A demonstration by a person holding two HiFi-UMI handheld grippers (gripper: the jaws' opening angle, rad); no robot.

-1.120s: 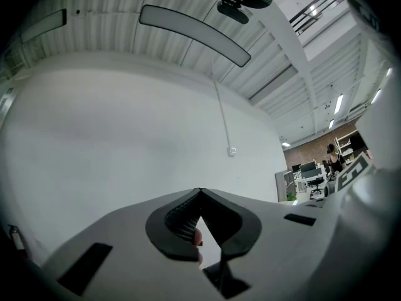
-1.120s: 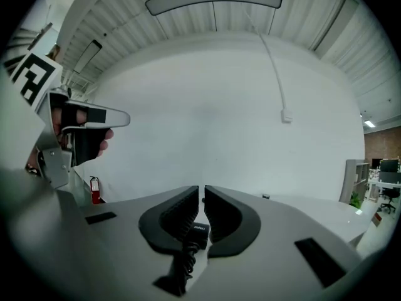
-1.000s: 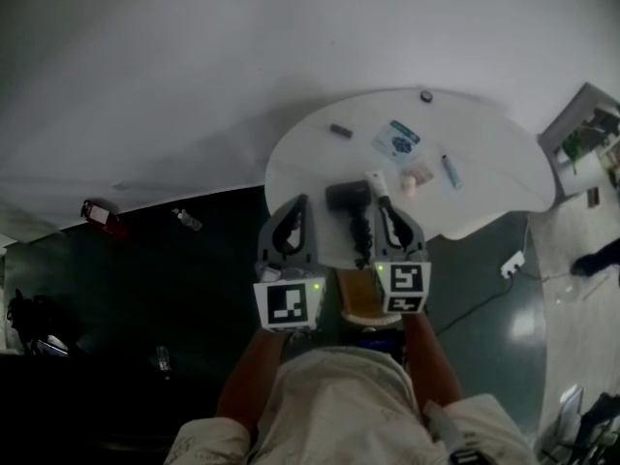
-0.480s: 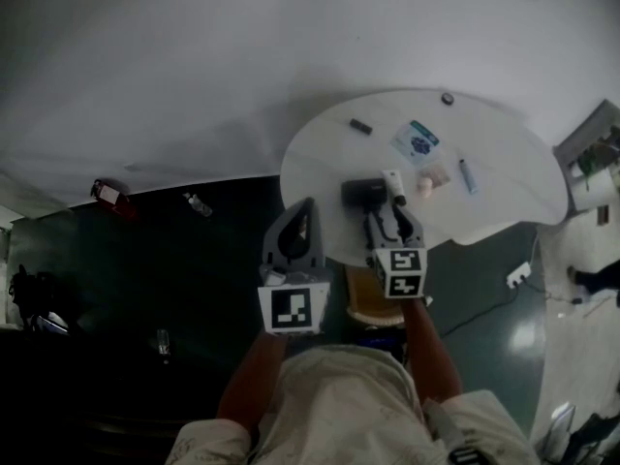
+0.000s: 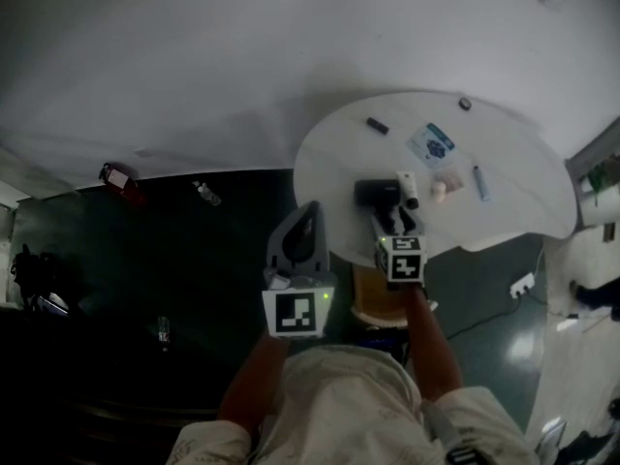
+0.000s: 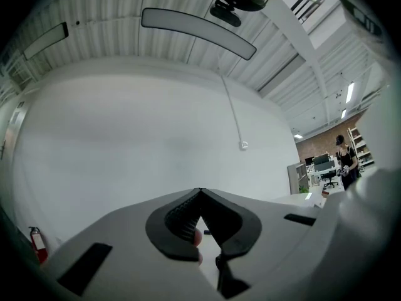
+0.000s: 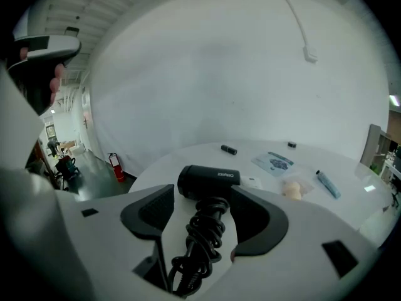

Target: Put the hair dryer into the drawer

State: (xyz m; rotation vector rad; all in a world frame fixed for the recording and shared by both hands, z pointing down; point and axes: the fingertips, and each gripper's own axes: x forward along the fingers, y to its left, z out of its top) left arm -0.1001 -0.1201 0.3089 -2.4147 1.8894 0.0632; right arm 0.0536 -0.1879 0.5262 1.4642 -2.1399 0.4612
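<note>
Head view: both forearms reach forward from the body. The left gripper (image 5: 307, 219) is held out over the dark floor, just off the near left edge of the round white table (image 5: 513, 206), with its marker cube nearest the camera. The right gripper (image 5: 398, 223) reaches over the table's near edge and slopes downward. Its jaws are at the black hair dryer (image 5: 377, 193), which lies on the tabletop with its barrel across the table. A white tube (image 5: 408, 189) lies just beside the dryer's right end.

Left gripper view: the left gripper (image 6: 200, 196) points level at a plain white wall. Its two dark pads meet at the tips, so the jaws are closed, and there is nothing clamped between them.

Right gripper view: the right gripper (image 7: 202, 197) tilts down towards the tabletop (image 7: 263, 148). Its jaws have just been opening and now stand wide apart. The hair dryer (image 7: 210, 179) sits at their tips, with its handle and coiled black cord (image 7: 202, 234) running back between the two pads. A strip of table shows between the cord and the left pad. The right pad is close beside the cord, and I cannot tell whether it touches.
</note>
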